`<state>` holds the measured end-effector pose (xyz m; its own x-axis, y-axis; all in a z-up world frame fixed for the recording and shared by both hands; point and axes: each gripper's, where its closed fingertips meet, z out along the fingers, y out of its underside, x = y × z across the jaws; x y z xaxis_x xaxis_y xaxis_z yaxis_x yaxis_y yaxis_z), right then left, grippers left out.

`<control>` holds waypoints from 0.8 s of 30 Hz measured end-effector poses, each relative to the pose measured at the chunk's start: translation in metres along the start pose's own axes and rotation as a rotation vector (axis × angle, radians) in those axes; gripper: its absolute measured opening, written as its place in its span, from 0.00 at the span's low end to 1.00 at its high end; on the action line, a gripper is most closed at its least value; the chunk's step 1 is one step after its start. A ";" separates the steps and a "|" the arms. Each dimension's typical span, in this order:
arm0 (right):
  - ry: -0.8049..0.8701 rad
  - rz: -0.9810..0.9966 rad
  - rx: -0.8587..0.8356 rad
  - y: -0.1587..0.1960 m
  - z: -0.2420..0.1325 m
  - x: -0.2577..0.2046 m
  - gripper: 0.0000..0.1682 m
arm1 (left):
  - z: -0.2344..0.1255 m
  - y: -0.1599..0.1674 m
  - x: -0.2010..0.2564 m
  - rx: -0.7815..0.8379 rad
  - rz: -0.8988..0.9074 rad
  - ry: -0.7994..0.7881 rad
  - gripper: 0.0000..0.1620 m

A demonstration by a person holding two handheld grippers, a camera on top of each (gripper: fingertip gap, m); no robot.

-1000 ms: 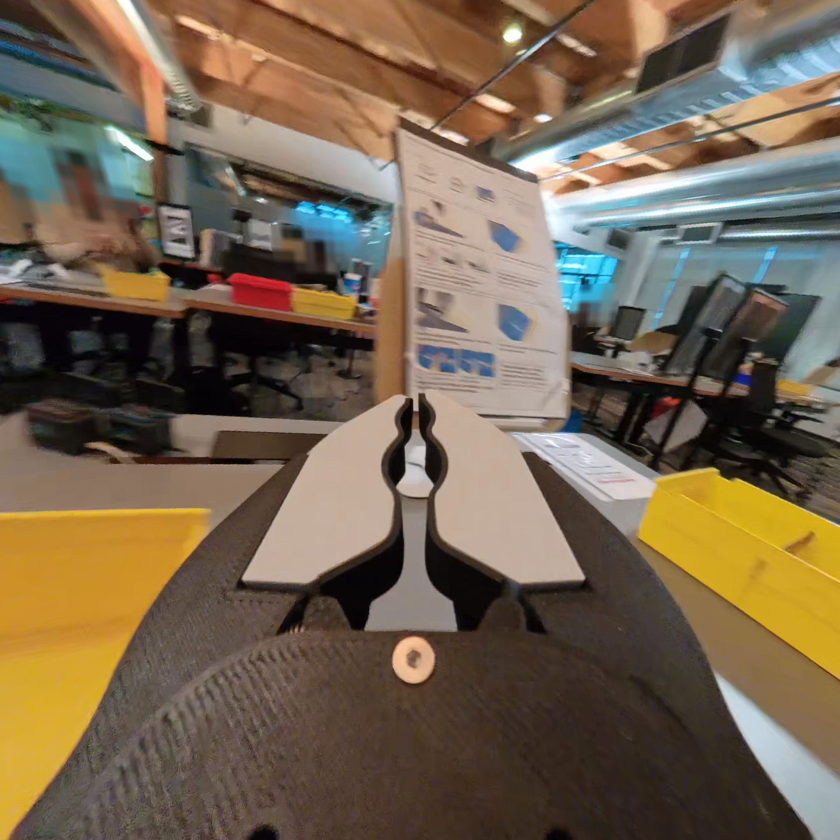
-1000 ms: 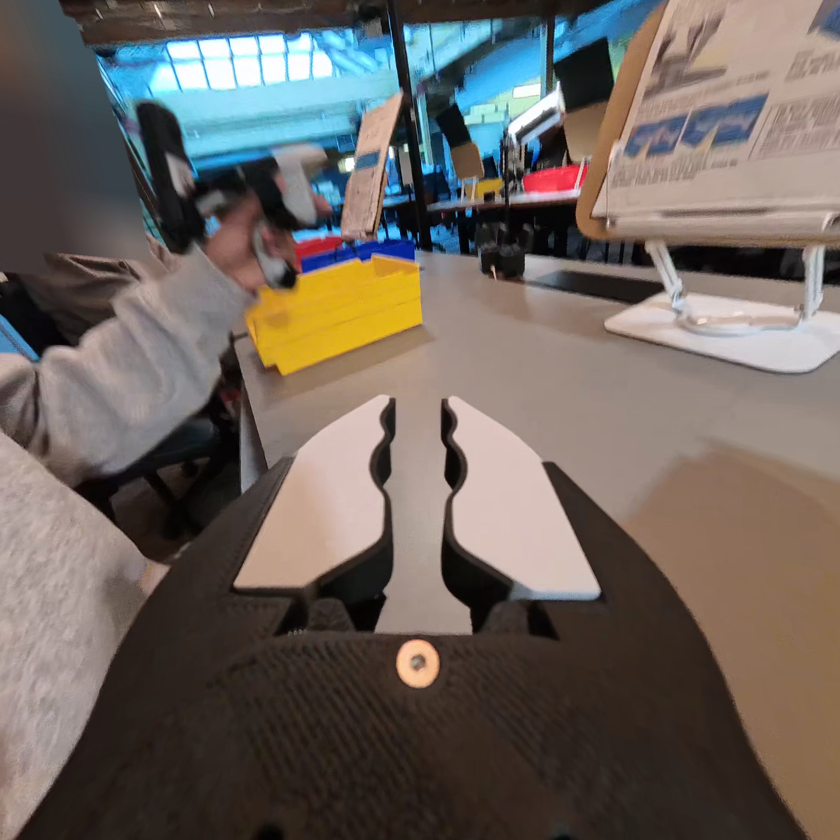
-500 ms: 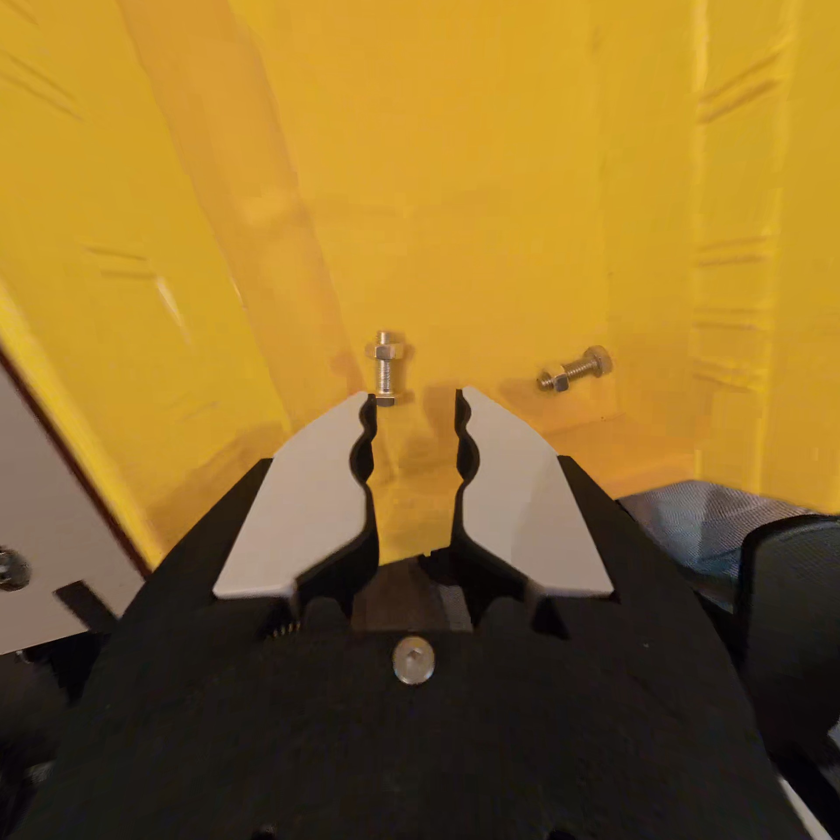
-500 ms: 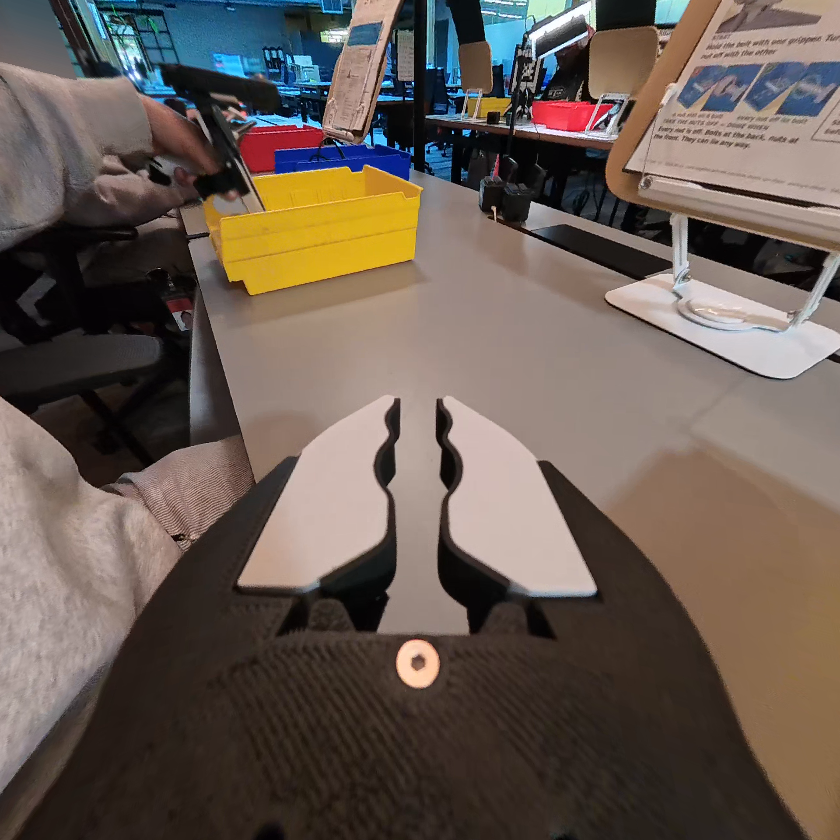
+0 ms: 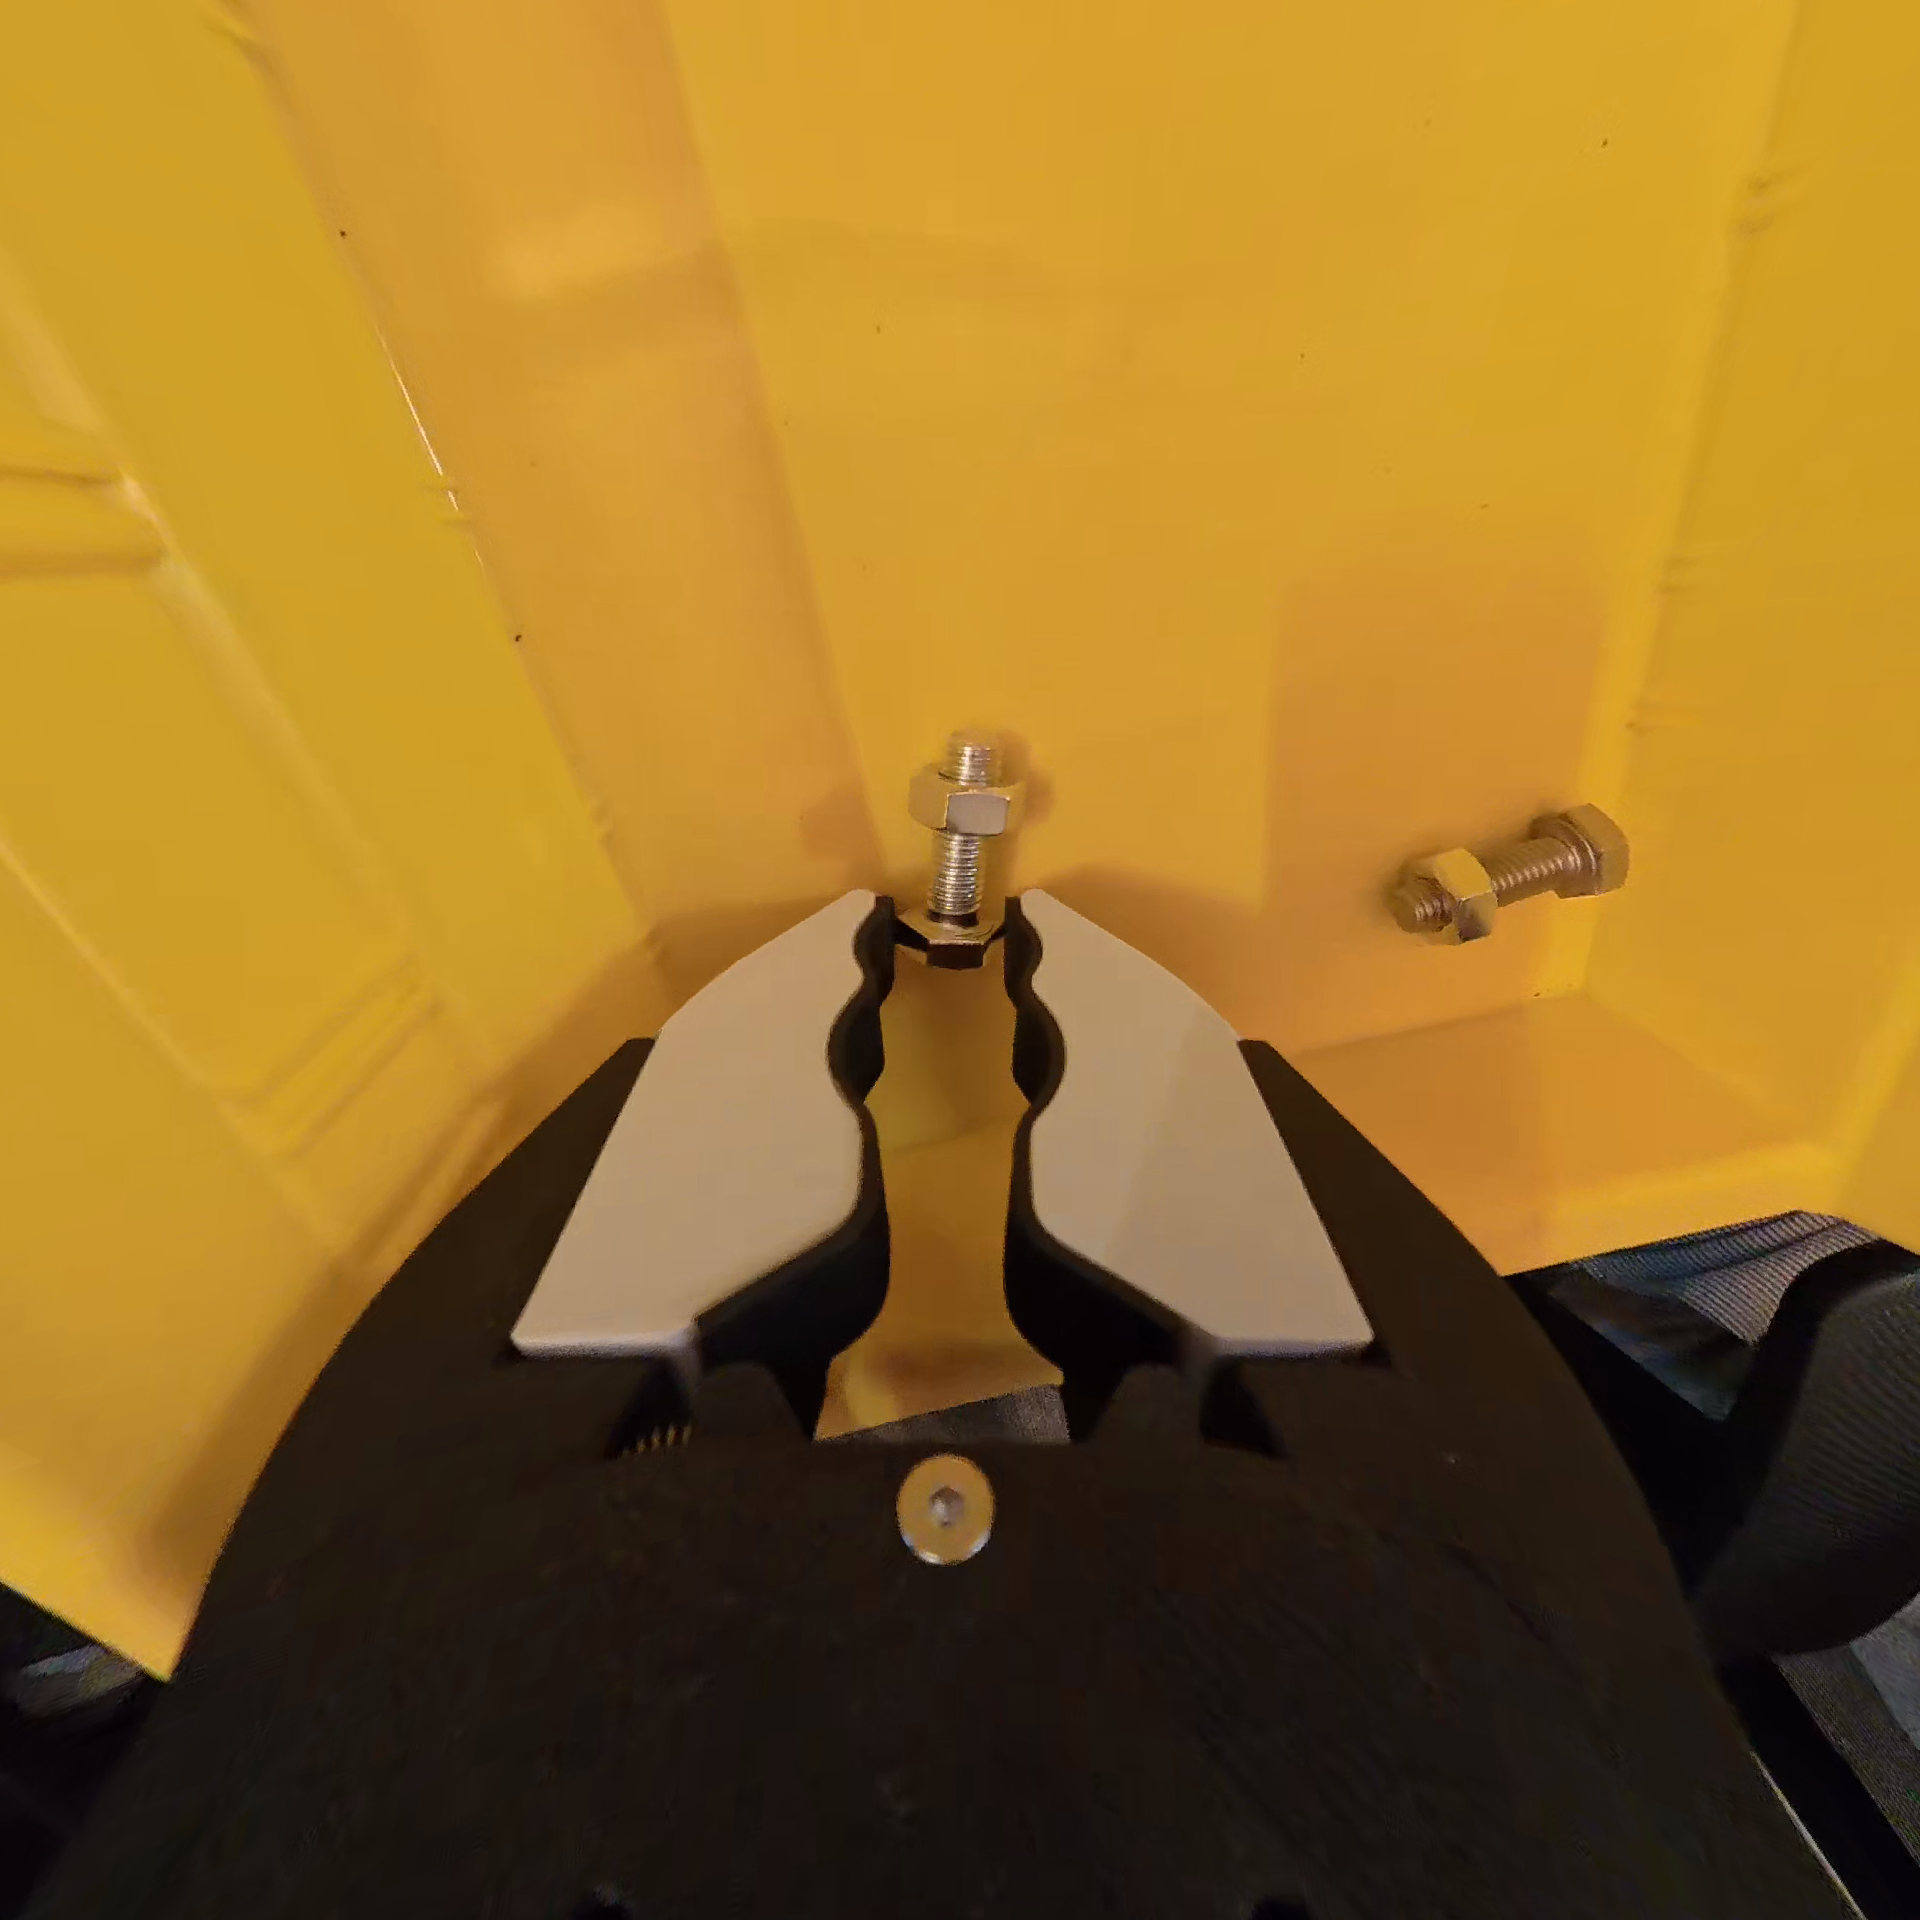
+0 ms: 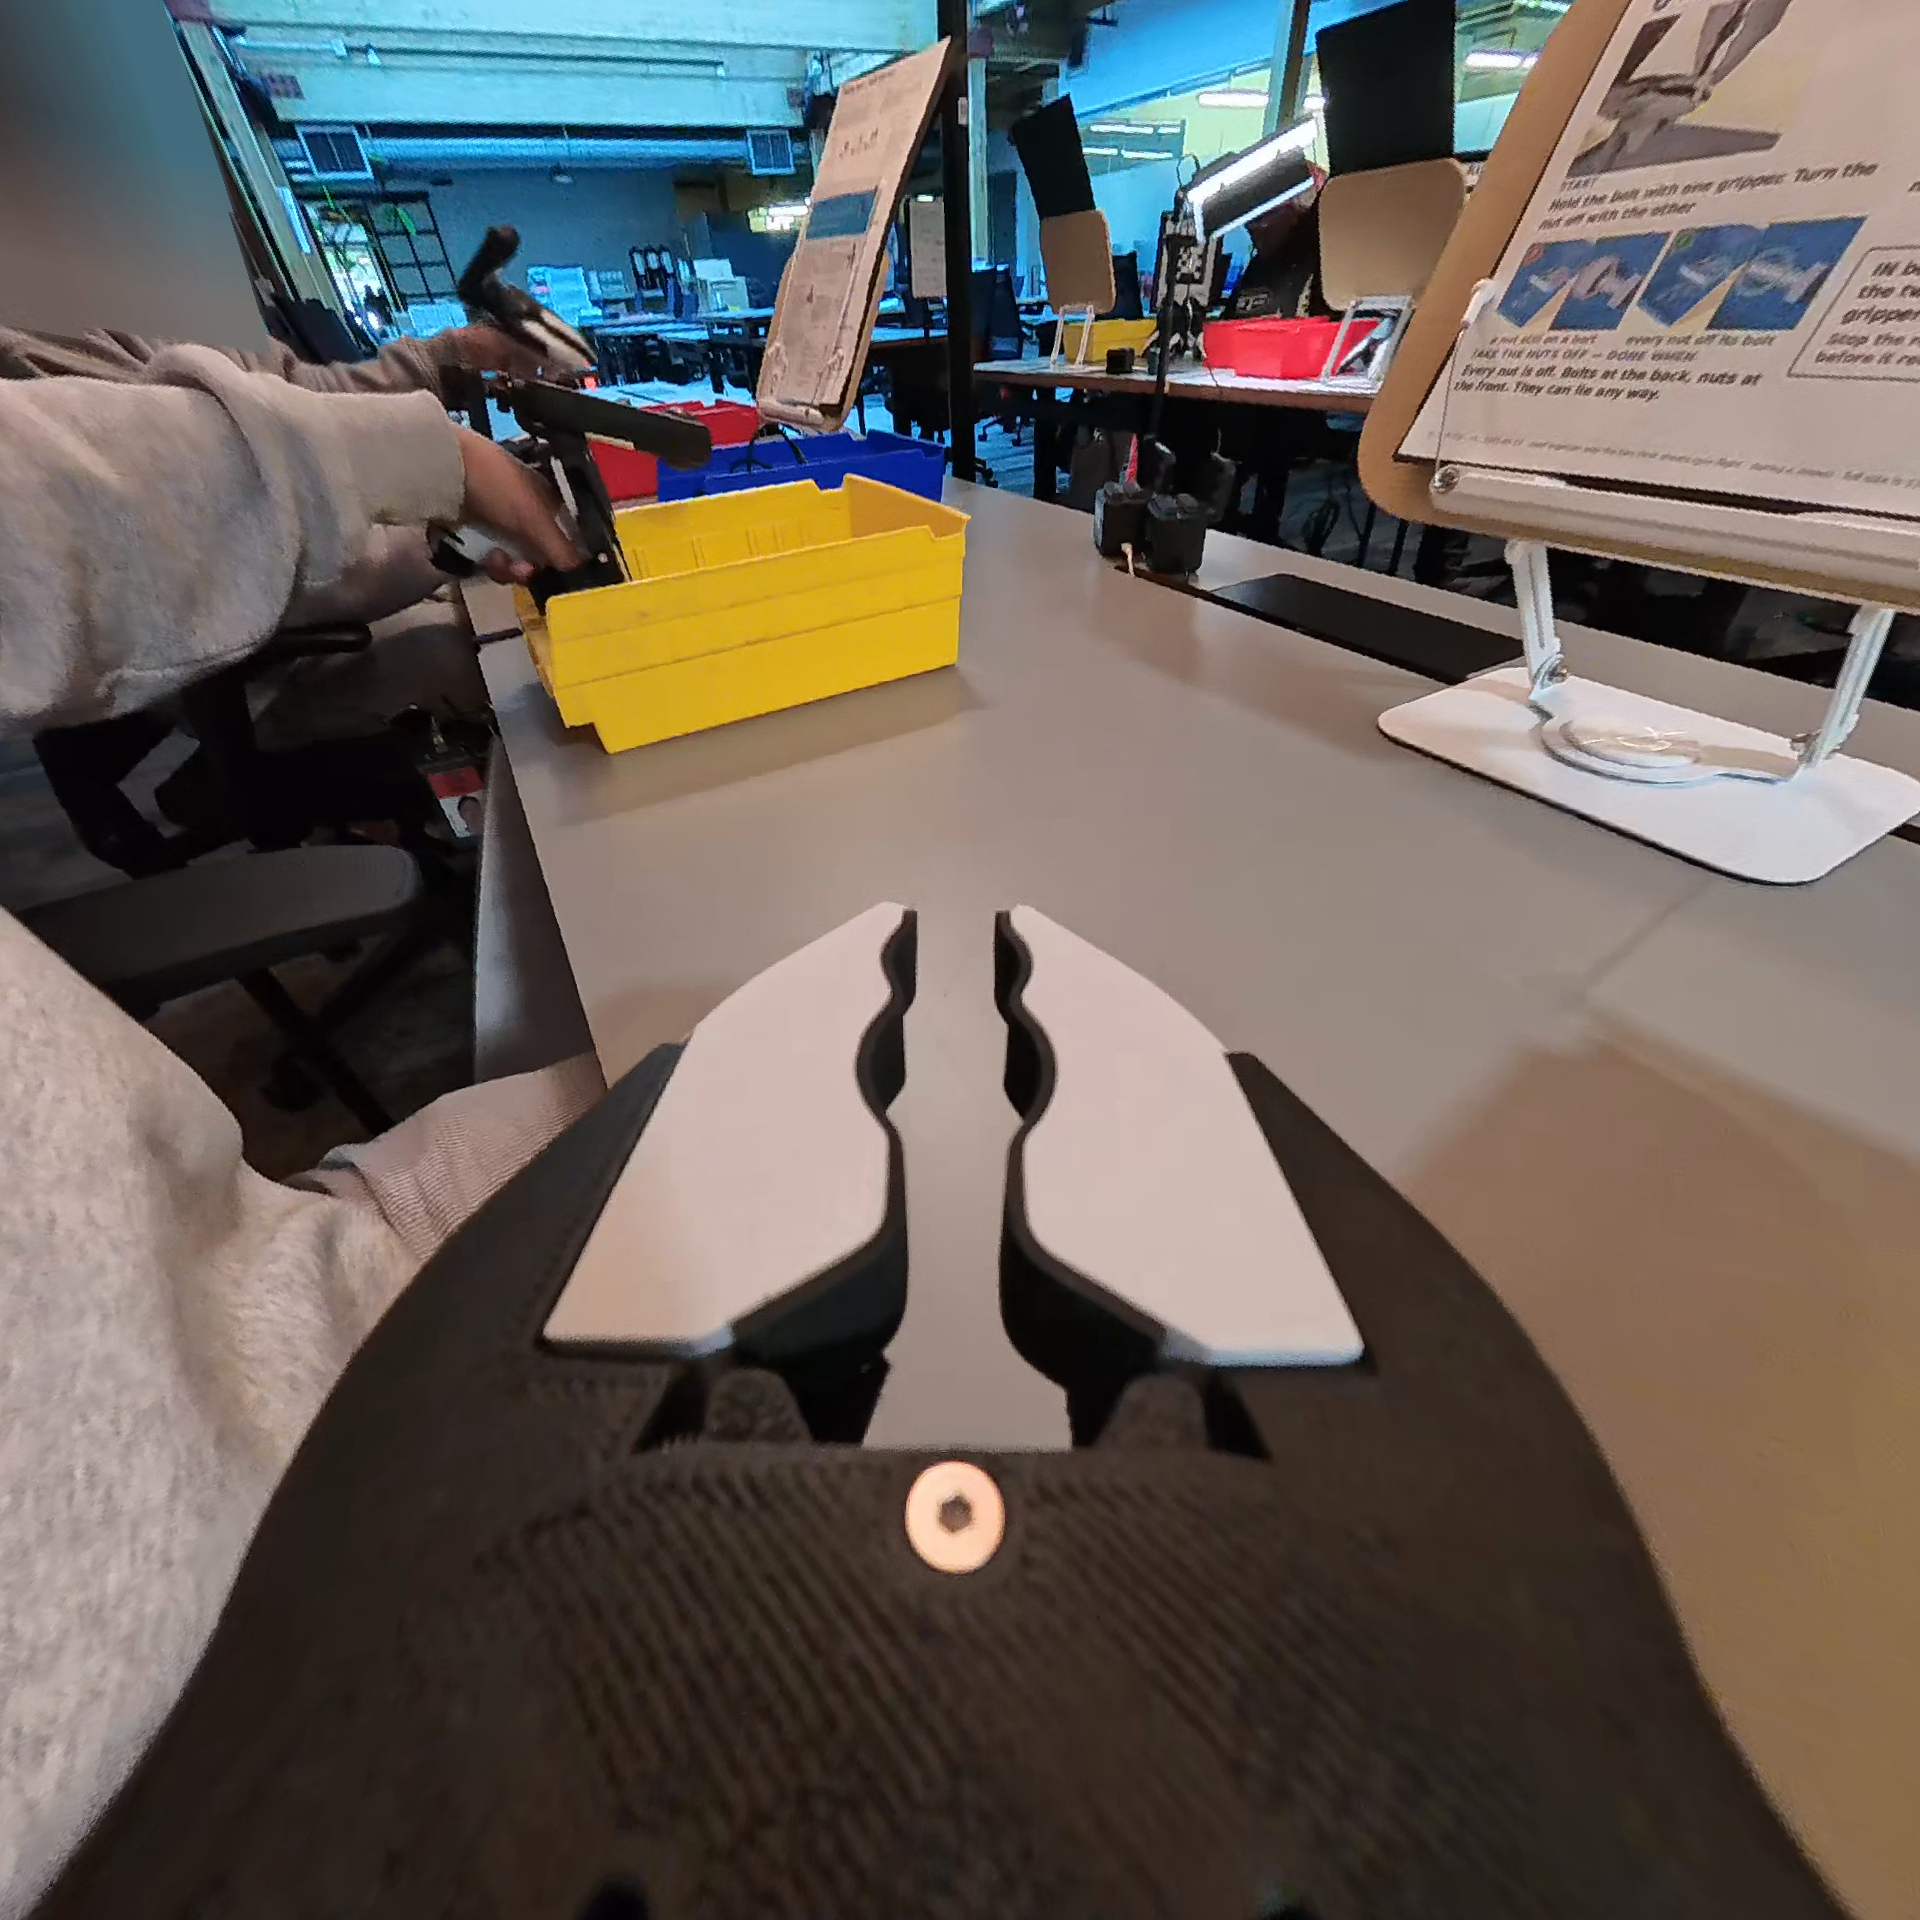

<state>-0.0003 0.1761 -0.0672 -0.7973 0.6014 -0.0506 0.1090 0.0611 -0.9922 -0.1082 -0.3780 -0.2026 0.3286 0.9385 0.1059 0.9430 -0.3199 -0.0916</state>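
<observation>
My left gripper (image 5: 953,920) reaches down into a yellow bin (image 5: 1143,416). Its fingertips are closed on the hex head of a silver bolt (image 5: 961,862), which points away from me with a nut (image 5: 966,805) near its far end. A second bolt with a nut (image 5: 1512,883) lies to the right by the bin wall. My right gripper (image 6: 956,920) hovers low over the grey table (image 6: 1195,831), its fingers a narrow gap apart with nothing between them. In the right wrist view the bin (image 6: 758,634) stands at the table's left end, with a person's hand (image 6: 499,509) holding the other gripper in it.
A white document stand (image 6: 1662,769) with a printed sheet stands at the right. Blue (image 6: 821,468) and red (image 6: 1278,343) bins sit on tables behind. An office chair (image 6: 229,914) is left of the table edge. A grey sleeve fills the lower left. Some 60 cm of space lies between my two pairs of fingers.
My left gripper swung from level down into the yellow bin, then moved onto the bolt and narrowed onto its head. My right gripper stayed almost still over the table.
</observation>
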 end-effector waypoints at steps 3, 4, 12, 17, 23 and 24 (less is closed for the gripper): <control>0.006 0.022 0.013 -0.001 -0.004 0.004 0.08 | 0.000 0.001 -0.002 0.003 -0.001 -0.007 0.13; 0.006 0.033 0.019 -0.001 -0.005 0.005 0.08 | -0.002 -0.001 -0.004 0.021 -0.006 -0.024 0.12; -0.037 0.187 0.102 -0.002 0.008 0.000 0.08 | -0.097 -0.066 0.067 0.573 -0.014 0.164 0.12; -0.162 0.159 0.076 -0.014 0.047 -0.031 0.08 | -0.174 -0.115 0.200 0.990 0.126 0.467 0.12; -0.142 0.205 0.249 -0.053 0.071 -0.024 0.08 | -0.150 -0.138 0.370 1.150 0.281 0.822 0.12; -0.116 0.247 0.278 -0.049 0.068 -0.019 0.09 | -0.134 -0.141 0.391 1.144 0.271 0.874 0.12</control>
<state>-0.0310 0.1077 -0.0255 -0.8307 0.4763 -0.2882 0.1532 -0.3021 -0.9409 -0.1053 0.0165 -0.0154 0.8045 0.3587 0.4734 0.4307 0.1964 -0.8808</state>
